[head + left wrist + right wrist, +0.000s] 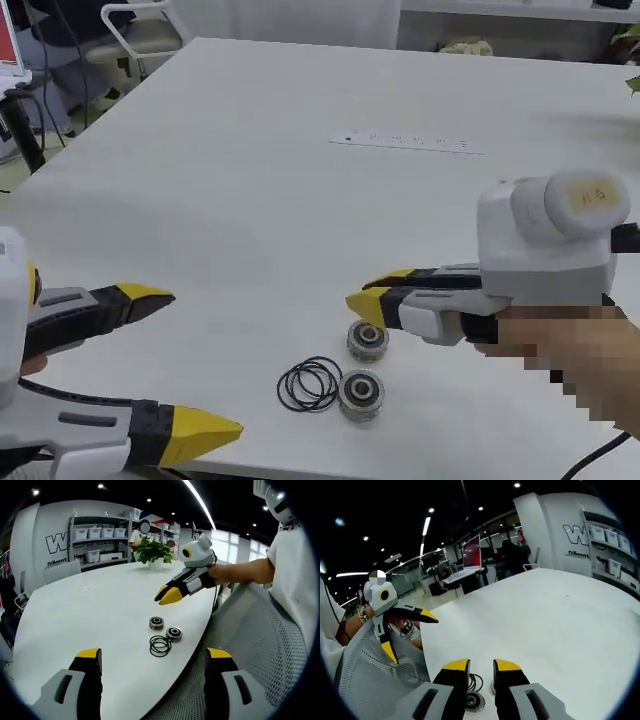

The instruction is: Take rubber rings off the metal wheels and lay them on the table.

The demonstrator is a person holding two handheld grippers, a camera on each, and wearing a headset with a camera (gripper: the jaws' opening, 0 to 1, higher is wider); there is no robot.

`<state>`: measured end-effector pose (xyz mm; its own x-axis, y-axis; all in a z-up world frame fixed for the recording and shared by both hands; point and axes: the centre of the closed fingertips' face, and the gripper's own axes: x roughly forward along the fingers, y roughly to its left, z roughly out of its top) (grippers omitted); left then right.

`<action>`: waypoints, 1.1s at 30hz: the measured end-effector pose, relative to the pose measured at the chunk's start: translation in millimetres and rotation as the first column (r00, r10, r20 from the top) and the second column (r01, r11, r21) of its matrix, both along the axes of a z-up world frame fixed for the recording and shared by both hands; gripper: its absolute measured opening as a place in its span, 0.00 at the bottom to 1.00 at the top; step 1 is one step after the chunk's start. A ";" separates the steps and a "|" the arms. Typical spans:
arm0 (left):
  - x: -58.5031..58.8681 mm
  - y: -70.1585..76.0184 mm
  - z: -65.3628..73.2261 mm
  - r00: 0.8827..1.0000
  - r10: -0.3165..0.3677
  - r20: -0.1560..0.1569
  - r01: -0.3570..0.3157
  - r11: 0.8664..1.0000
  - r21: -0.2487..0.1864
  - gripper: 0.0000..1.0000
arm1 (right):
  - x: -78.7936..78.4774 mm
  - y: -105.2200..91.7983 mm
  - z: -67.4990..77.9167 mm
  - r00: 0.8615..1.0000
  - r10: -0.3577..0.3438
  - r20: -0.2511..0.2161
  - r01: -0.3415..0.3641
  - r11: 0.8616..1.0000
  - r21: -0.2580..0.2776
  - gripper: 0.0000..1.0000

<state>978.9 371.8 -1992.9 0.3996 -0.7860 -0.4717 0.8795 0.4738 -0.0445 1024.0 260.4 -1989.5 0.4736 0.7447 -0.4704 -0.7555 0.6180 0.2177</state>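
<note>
White counter (250, 180) spreads mostly bare, with a chair (140, 35) at upper left. At lower left your left tool (205, 365) gapes wide and is empty. At lower centre, loose rubber rings (308, 384) touch the nearer metal wheel (361, 392). The farther wheel (368, 340) sits just below your right tool (378, 292), which is narrowly parted and empty. Pin a wheel with one tool, peel with the other, and steer clear of the laid rings.

Large white table (300, 170), shelves (97, 542) of white bins, potted plant (152, 552), dark ceiling (150, 495), strip light (200, 502)
</note>
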 end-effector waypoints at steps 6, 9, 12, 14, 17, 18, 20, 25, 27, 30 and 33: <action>-1.3 -1.2 -0.3 1.000 -0.009 0.002 0.009 1.000 0.003 0.85 | -10.0 -3.0 10.3 0.996 0.064 0.059 -0.064 0.998 -0.012 0.26; -2.3 -2.4 -0.1 1.000 -0.011 -0.003 0.011 1.000 -0.002 0.85 | -14.9 -5.6 14.6 0.994 0.083 0.065 -0.082 0.996 -0.028 0.34; -2.5 -3.4 1.2 1.000 -0.011 -0.003 0.011 1.000 -0.012 0.85 | -20.3 -8.3 23.5 0.992 0.094 0.085 -0.093 0.996 -0.015 0.46; -2.9 -4.1 1.7 1.000 -0.013 -0.004 0.013 1.000 -0.017 0.86 | -25.3 -12.8 27.9 0.991 0.096 0.089 -0.096 0.995 -0.005 0.53; -3.9 -5.0 1.4 1.000 -0.019 -0.012 0.019 1.000 -0.022 0.87 | -33.9 -24.2 31.8 0.990 0.094 0.108 -0.093 0.995 -0.020 0.58; -4.1 -5.1 1.2 1.000 -0.020 -0.014 0.020 1.000 -0.023 0.87 | -36.2 -27.5 32.8 0.990 0.091 0.111 -0.090 0.996 -0.020 0.61; -5.2 -6.2 1.5 1.000 -0.023 -0.018 0.022 0.999 -0.027 0.88 | -40.6 -34.8 34.2 0.992 0.073 0.098 -0.073 0.997 -0.010 0.65; -6.5 -8.0 2.8 1.000 -0.023 -0.021 0.022 0.999 -0.035 0.92 | -54.0 -62.1 29.9 0.996 0.010 0.090 -0.010 1.000 0.007 0.79; -7.5 -8.9 2.9 0.999 -0.024 -0.027 0.023 0.999 -0.041 0.93 | -57.9 -71.1 23.6 0.997 -0.014 0.080 0.015 1.000 -0.006 0.84; -9.4 -10.4 3.5 0.999 -0.032 -0.030 0.030 0.999 -0.045 0.95 | -68.7 -83.0 9.2 0.998 -0.039 0.044 0.041 0.999 -0.030 0.91; -10.4 -10.3 1.8 0.999 -0.034 -0.034 0.033 0.999 -0.035 0.96 | -76.4 -90.4 -3.1 0.998 -0.057 0.016 0.057 0.997 -0.054 0.93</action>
